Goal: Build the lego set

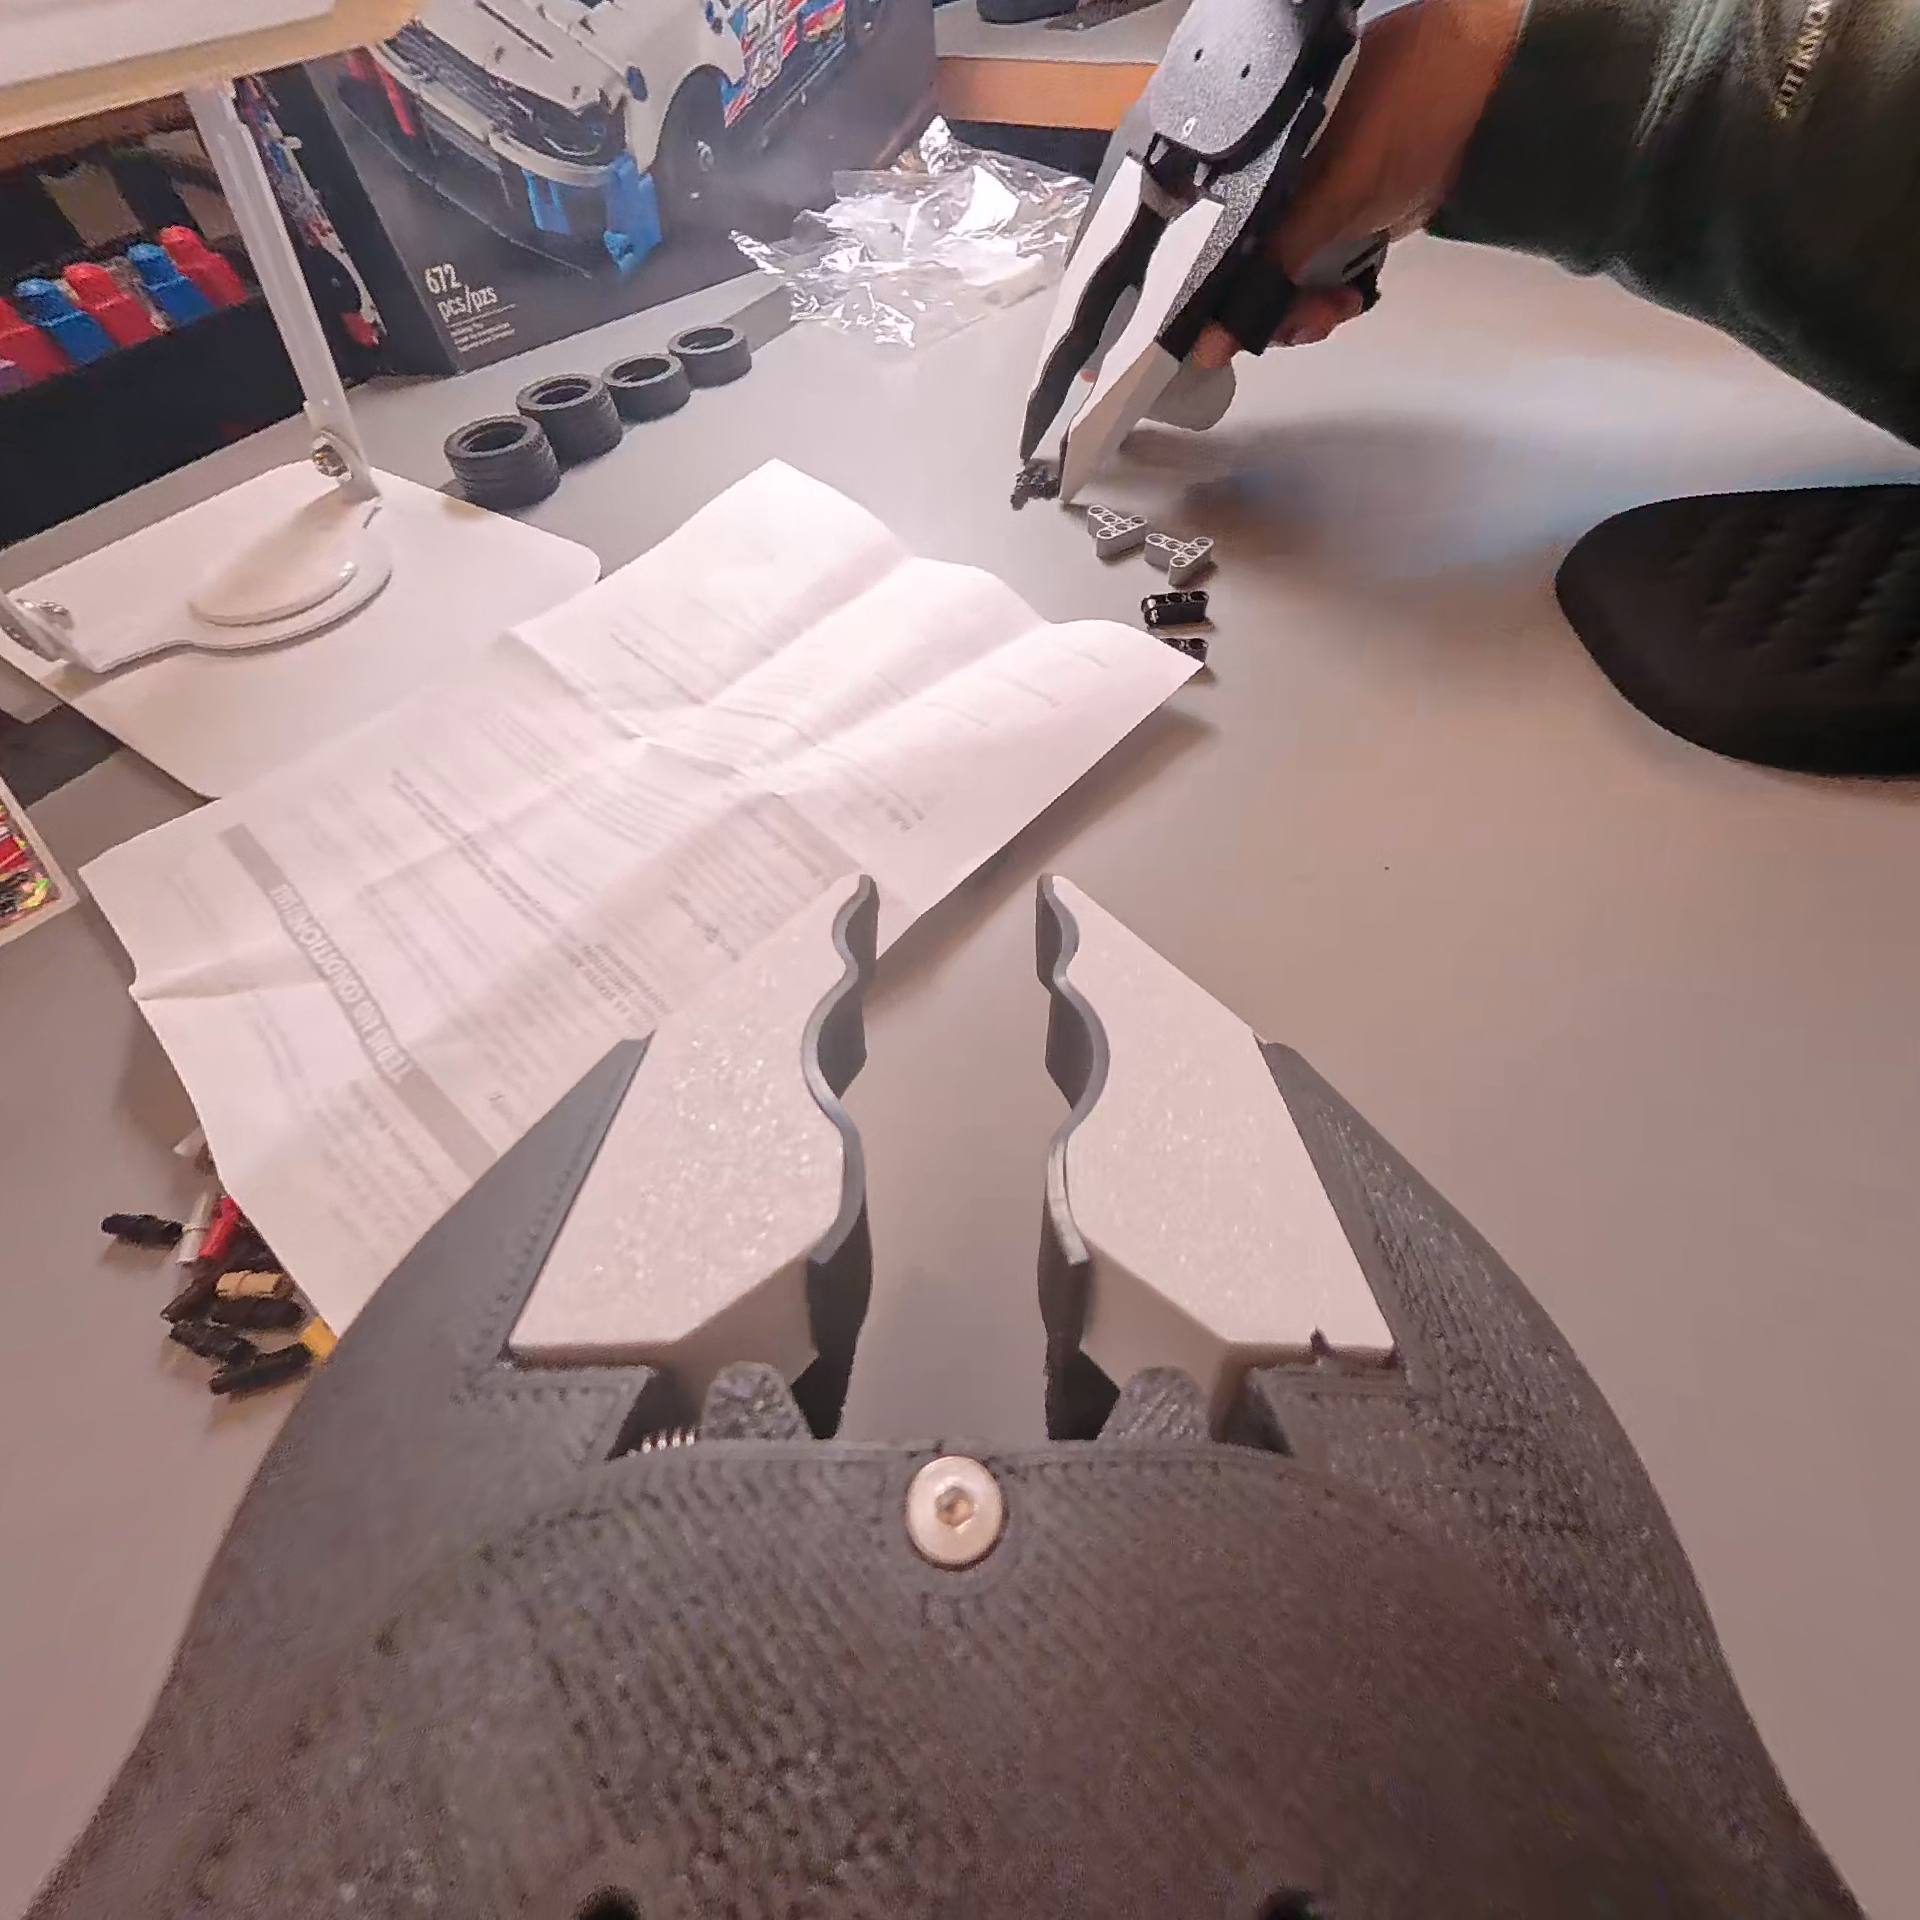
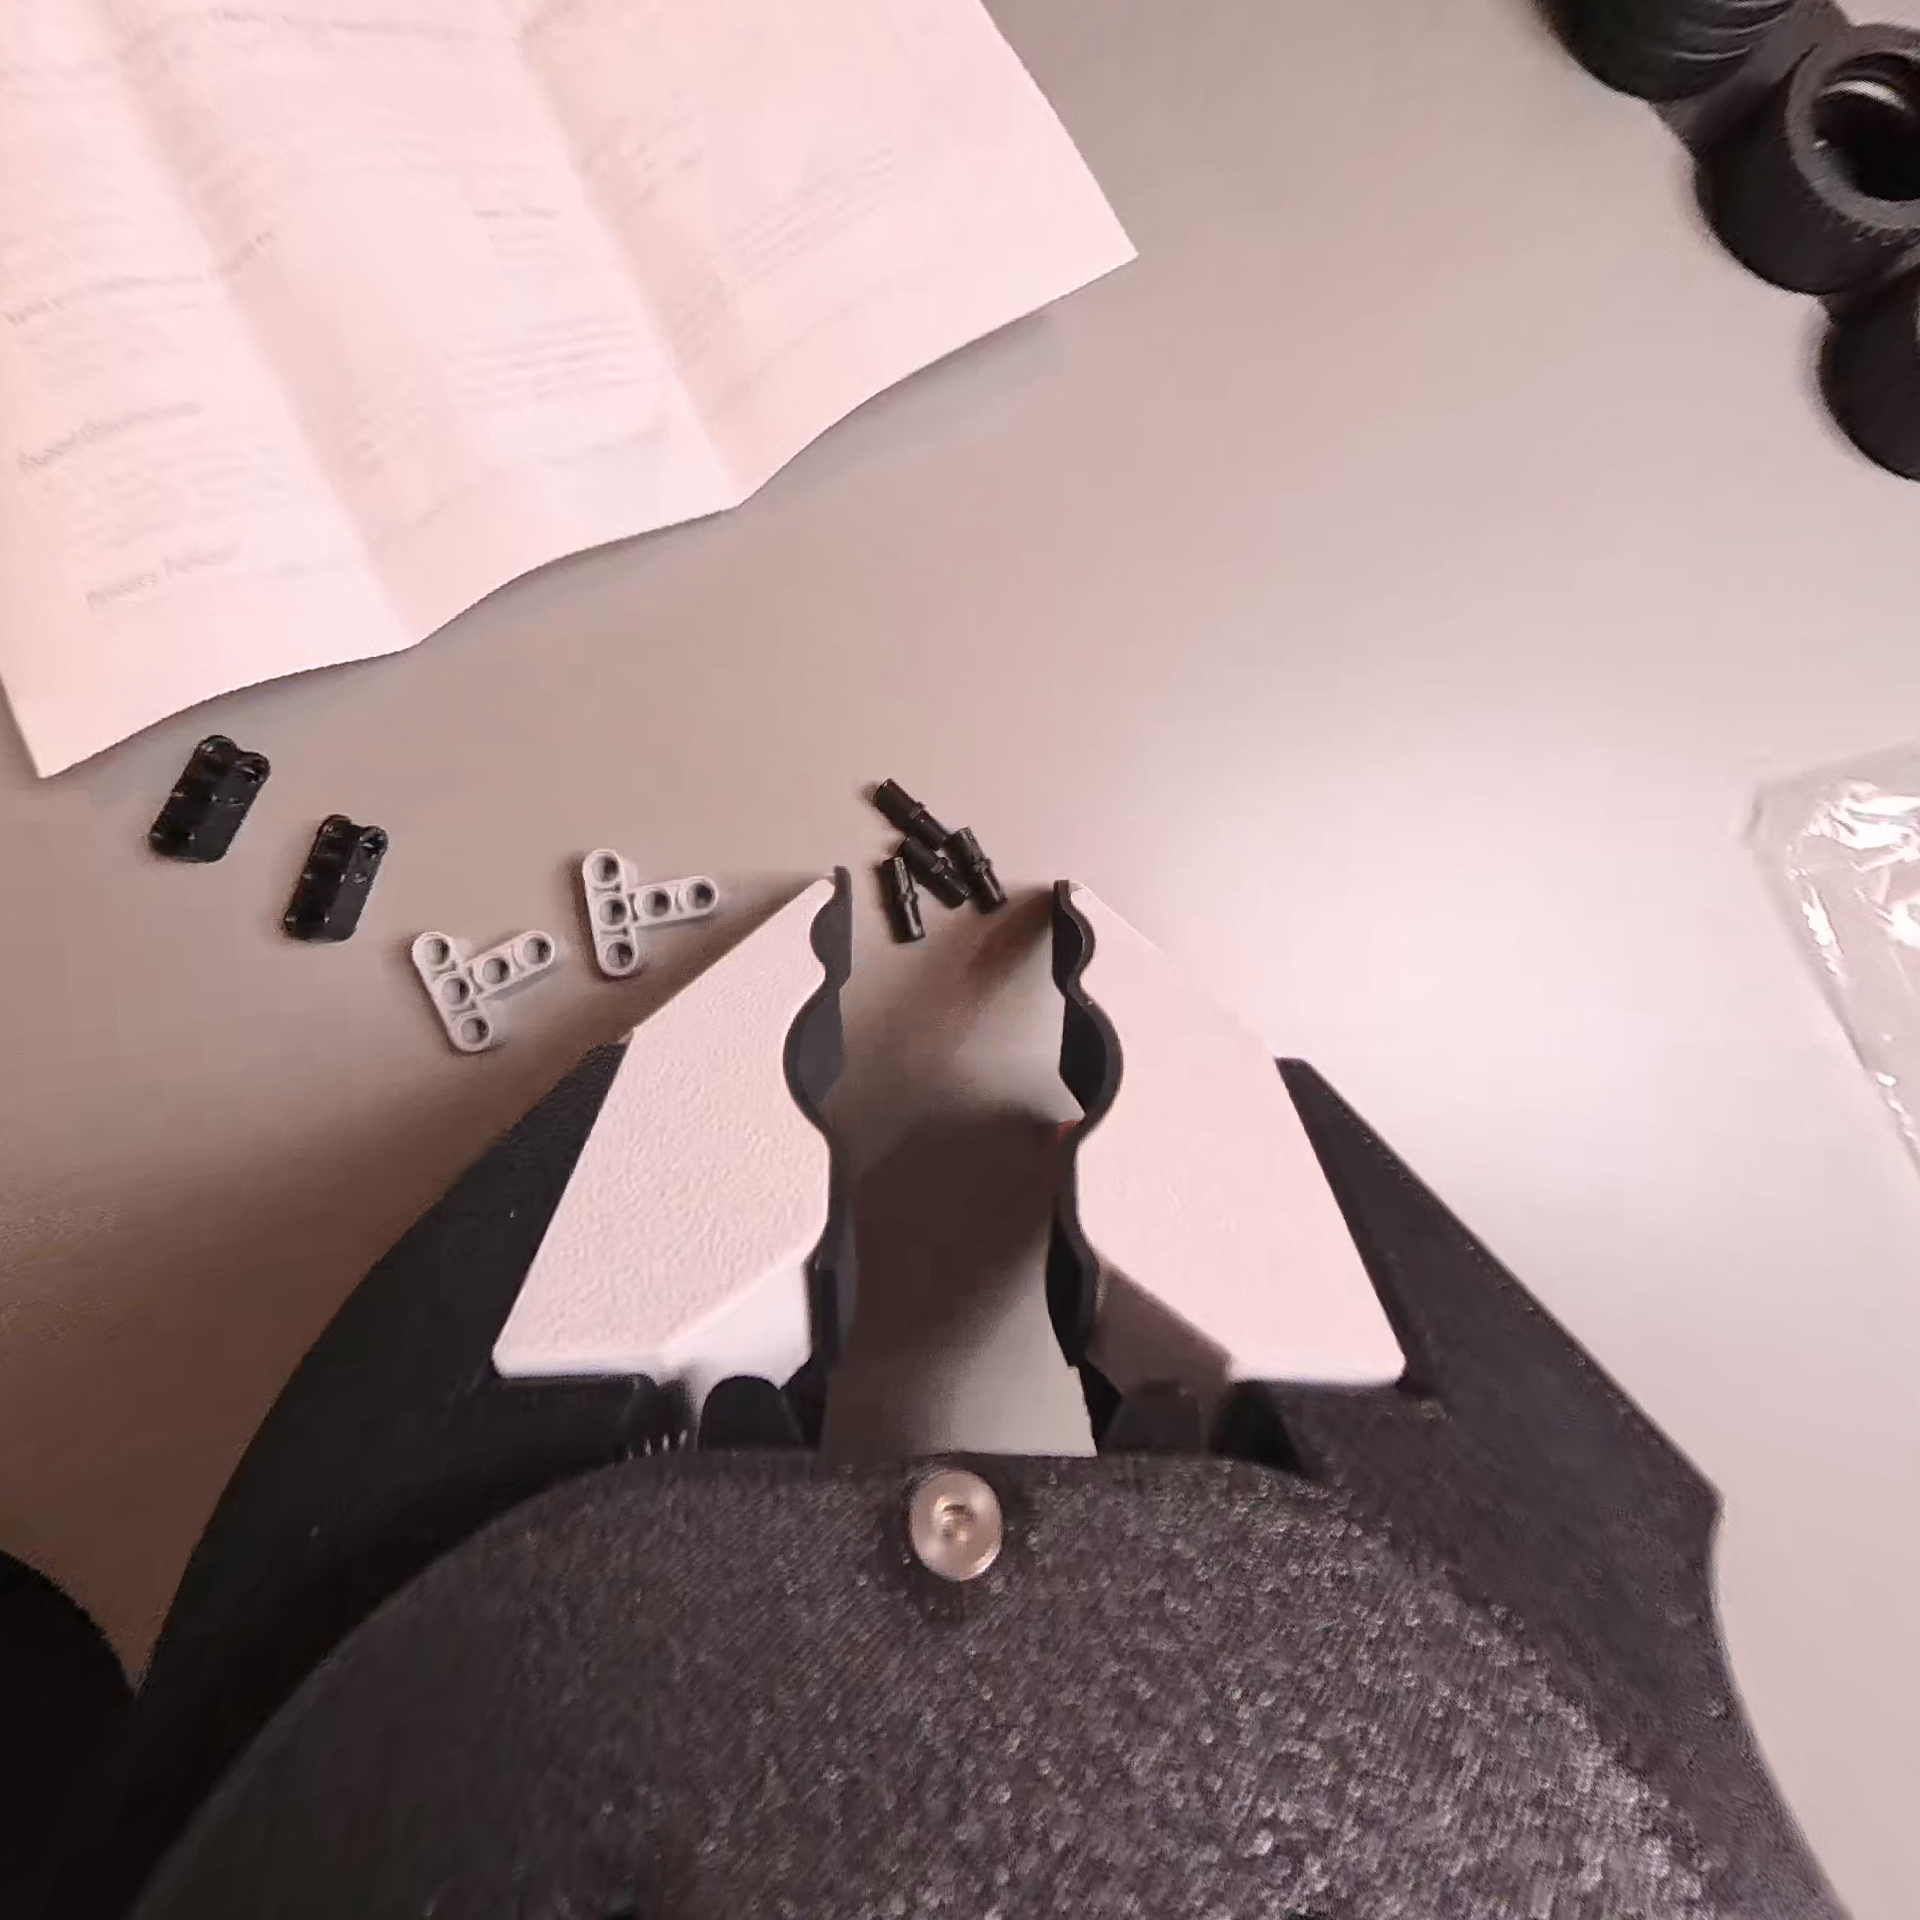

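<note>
My right gripper (image 2: 951, 894) is open and empty, tips low over the grey table, just short of a small cluster of black pins (image 2: 935, 857). To its left lie two light grey T-shaped beams (image 2: 486, 971) (image 2: 634, 899) and two short black beams (image 2: 335, 876) (image 2: 211, 798). My left gripper (image 1: 956, 894) is open and empty above the table beside an unfolded white paper sheet (image 1: 623, 790). In the left wrist view my right gripper (image 1: 1049, 468) points down at the pins (image 1: 1036, 485), with the grey beams (image 1: 1148, 535) beside it.
Several black tyres (image 1: 597, 410) stand in a row before the set's box (image 1: 582, 177). A white lamp base (image 1: 281, 561) sits left. Crumpled clear bags (image 1: 914, 239) lie at the back. A heap of small pins (image 1: 234, 1309) lies left. A black mesh pad (image 1: 1756, 634) lies right. The grippers' ends are close to 30 cm from one another. It is some 30 cm from my right tips to the white lamp base (image 1: 281, 561).
</note>
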Motion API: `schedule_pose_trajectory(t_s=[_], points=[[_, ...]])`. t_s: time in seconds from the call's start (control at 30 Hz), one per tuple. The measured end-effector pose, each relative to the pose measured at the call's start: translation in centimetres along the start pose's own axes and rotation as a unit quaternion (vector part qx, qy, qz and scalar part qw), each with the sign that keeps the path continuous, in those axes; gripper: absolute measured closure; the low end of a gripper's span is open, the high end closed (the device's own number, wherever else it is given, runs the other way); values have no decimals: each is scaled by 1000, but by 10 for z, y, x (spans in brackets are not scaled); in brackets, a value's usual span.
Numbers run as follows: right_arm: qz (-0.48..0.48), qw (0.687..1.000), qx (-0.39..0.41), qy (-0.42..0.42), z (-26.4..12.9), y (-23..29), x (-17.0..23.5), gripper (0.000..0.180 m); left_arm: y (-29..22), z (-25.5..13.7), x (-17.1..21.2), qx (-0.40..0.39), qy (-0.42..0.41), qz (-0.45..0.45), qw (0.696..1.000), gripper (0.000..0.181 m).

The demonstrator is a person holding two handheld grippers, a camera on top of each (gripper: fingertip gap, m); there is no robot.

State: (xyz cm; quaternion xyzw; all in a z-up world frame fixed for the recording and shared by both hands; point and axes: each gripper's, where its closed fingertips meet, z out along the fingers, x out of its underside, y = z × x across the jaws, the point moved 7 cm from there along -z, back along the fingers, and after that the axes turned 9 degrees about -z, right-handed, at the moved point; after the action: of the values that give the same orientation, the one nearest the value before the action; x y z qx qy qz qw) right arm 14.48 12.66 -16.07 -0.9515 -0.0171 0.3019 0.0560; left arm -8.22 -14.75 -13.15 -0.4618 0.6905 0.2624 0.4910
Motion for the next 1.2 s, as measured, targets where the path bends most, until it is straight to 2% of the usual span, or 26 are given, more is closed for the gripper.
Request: schedule_pose_trajectory(t_s=[0.4,0.63,0.73,1.03,1.2], points=[[-16,1000,7,-7,1,3,0,167,-2,4,4,0,9,12,1000,152],[-15,1000,0,-3,-2,-2,1,155,-2,3,3,-3,6,12,1000,152],[8,1000,-19,-9,-1,-7,-7,157,-3,5,4,-1,11,13,1000,152],[-27,997,-35,71,12,-2,-24,165,-3,3,3,-7,11,24,1000,153],[-32,995,-38,83,12,0,-27,166,-5,0,1,-7,6,31,999,153]])
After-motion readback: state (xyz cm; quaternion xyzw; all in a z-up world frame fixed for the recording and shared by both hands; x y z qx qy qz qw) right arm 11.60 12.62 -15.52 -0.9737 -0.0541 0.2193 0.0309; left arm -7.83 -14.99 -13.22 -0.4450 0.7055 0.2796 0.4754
